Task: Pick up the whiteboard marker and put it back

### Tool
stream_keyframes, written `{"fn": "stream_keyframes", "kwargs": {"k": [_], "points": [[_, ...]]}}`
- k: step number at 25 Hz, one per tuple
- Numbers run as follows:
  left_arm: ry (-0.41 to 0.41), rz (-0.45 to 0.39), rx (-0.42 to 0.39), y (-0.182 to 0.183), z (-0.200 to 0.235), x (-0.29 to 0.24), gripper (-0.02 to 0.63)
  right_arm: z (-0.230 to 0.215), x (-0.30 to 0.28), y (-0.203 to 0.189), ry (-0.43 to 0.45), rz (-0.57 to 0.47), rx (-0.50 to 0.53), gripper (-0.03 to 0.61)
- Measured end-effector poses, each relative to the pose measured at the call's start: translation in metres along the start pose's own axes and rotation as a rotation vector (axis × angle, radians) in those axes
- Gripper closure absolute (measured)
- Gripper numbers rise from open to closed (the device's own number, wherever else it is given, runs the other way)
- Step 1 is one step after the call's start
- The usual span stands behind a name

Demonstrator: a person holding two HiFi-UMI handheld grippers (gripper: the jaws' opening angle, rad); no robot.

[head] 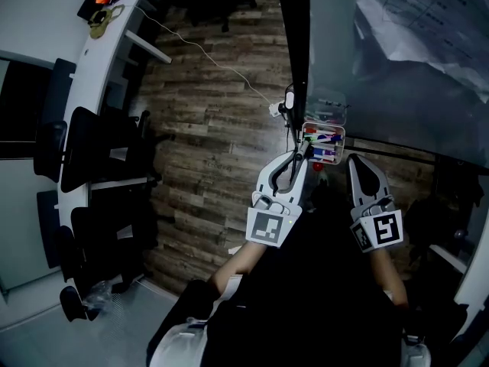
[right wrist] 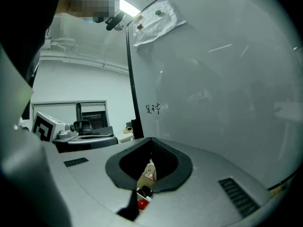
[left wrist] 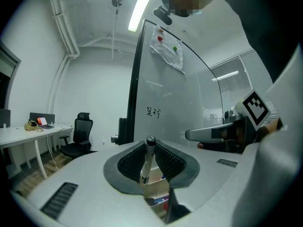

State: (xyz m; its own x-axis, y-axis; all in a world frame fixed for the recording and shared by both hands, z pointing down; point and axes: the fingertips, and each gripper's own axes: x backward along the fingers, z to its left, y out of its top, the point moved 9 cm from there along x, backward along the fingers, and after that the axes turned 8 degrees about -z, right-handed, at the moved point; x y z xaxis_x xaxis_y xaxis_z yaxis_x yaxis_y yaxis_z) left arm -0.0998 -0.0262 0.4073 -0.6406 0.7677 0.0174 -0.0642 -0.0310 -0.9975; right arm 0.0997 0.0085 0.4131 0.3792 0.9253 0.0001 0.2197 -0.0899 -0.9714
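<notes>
Two grippers point toward a whiteboard (head: pixel 397 82), and the left gripper (head: pixel 296 157) holds the whiteboard marker (left wrist: pixel 146 162) pinched between its ribbed black pads. The marker is slim, with a pale grey barrel and a dark rounded end at the top, and it stands nearly upright in the jaws, leaning slightly. In the head view it shows only as a thin dark stick just left of the pen tray (head: pixel 343 145); whether it touches the tray cannot be told. To the right, the right gripper (head: pixel 359 167) has its jaws drawn together at the tips, with nothing in them. The tray is fixed low on the board and holds green, red and blue or purple markers, but their number is hard to make out, and the gripper views catch only scraps of it through the gaps under the jaws. At the far left of the room a white desk (head: pixel 76 90) curves past black office chairs (head: pixel 92 159). A thin white cable (head: pixel 206 56) trails across the dark wood-plank floor (head: pixel 214 136). At the right, the glossy whiteboard carries a small scribble (left wrist: pixel 153 111) and a crumpled sheet (head: pixel 428 14) whose print is too small to read.
</notes>
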Motion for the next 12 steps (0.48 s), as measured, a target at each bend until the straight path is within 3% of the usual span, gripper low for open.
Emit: {"fn": "stream_keyframes", "kwargs": {"k": [12], "points": [[0.004,0.018,-0.006,-0.007,0.003,-0.01,0.538,-0.013,-0.005,-0.002,-0.018,0.026,-0.009,0.563]]}}
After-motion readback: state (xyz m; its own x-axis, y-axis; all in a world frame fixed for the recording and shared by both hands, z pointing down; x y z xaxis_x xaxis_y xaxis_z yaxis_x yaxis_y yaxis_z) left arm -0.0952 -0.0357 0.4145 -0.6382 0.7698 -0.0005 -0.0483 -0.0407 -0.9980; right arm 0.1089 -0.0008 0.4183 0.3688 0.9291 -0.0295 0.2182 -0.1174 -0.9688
